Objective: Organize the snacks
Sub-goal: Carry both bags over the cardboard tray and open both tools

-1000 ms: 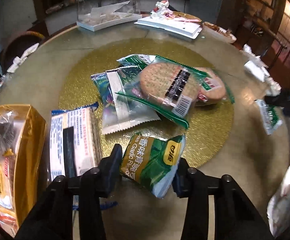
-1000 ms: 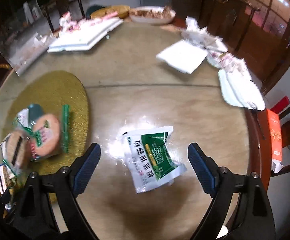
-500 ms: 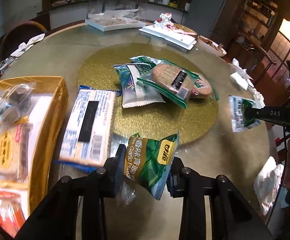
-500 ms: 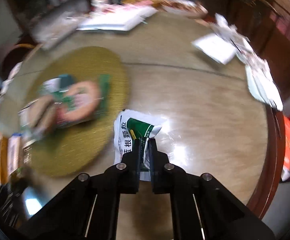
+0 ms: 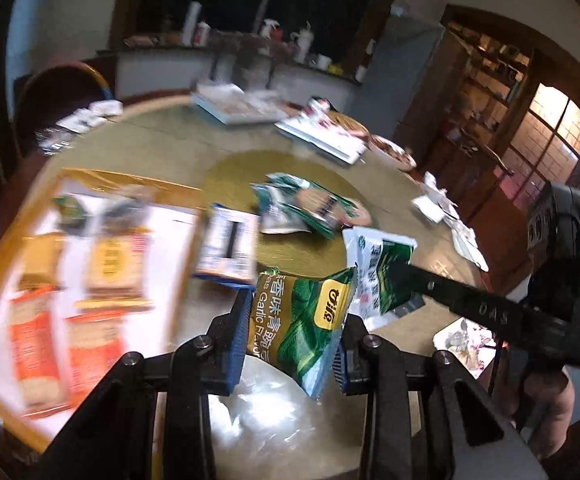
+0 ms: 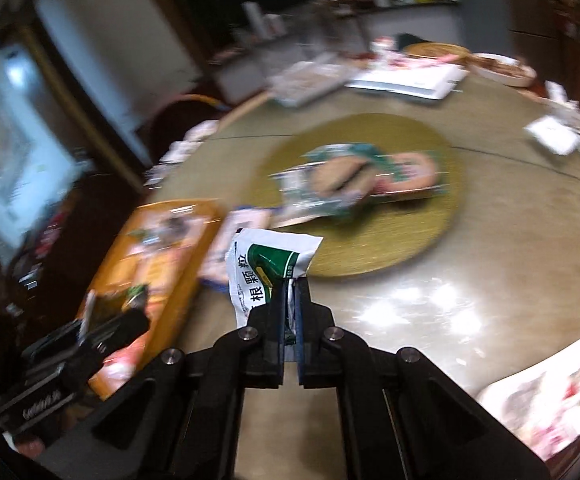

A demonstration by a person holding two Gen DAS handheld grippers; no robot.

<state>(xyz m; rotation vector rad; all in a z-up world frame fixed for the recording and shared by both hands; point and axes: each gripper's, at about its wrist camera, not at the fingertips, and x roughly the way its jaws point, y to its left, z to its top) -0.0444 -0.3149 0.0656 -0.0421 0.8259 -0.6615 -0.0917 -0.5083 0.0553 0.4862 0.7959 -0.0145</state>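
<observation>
My left gripper (image 5: 291, 340) is shut on a green garlic-flavour snack bag (image 5: 301, 316) and holds it above the table. My right gripper (image 6: 290, 312) is shut on a white-and-green sachet (image 6: 266, 260), lifted off the table; the sachet also shows in the left wrist view (image 5: 381, 268), just right of the green bag. A gold box (image 5: 6, 240) holding several snack packs lies at the left; it also shows in the right wrist view (image 6: 194, 256). Several snack packs (image 5: 309, 208) lie on the round gold mat (image 5: 290, 248).
A blue-and-white cracker pack (image 5: 230, 244) lies between the gold box and the mat. White trays (image 5: 321, 136) and a dish (image 5: 393, 152) stand at the far side of the round table. Napkins (image 5: 433, 208) lie at the right edge. A chair (image 5: 58, 96) stands far left.
Both grippers have risen and swung left toward the gold box. The right gripper, open a second ago, closed on the sachet and lifted it. The left gripper keeps its green bag.
</observation>
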